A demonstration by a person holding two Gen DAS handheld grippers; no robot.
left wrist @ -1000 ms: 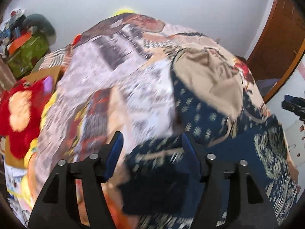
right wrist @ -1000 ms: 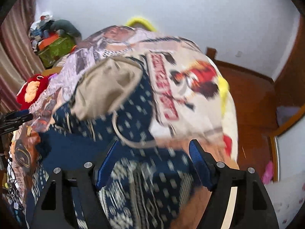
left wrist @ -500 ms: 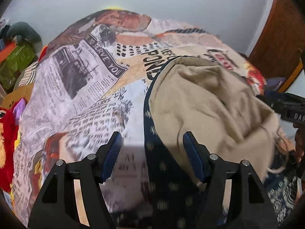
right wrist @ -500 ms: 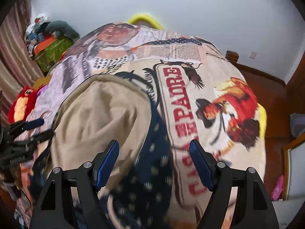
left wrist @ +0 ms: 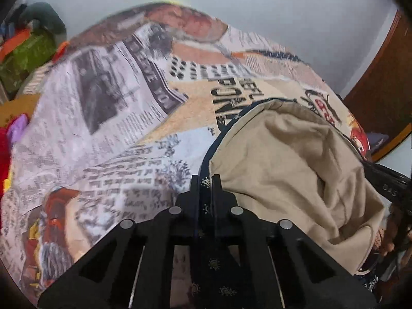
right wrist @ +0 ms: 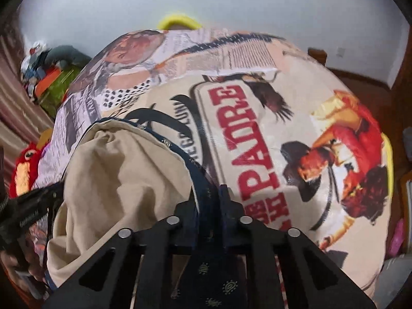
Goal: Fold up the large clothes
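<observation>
Your left claw is closed on the navy edge of the garment, the dark patterned cloth pinched tight between the two fingers and running back under the claw toward the camera. Your right claw is clamped the same way on the garment's opposite navy edge, with more of the gold-dotted navy cloth trailing beneath it.

Between your two claws the garment lies open on the bed, its beige lining facing up in loose, rumpled folds, bordered by the navy hem that curves round its far side. In the left wrist view the beige lies to the right of your claw; in the right wrist view it lies to the left.

The garment rests on the bedspread, printed with newspaper columns, big lettering and, on the right side, a figure in red and a red-lettered sign.

On the far left, beside the bed, you have a green bag among piled things, and nearer, a red plush toy at the bed's left edge. A wooden door stands at the far right against the pale wall.
</observation>
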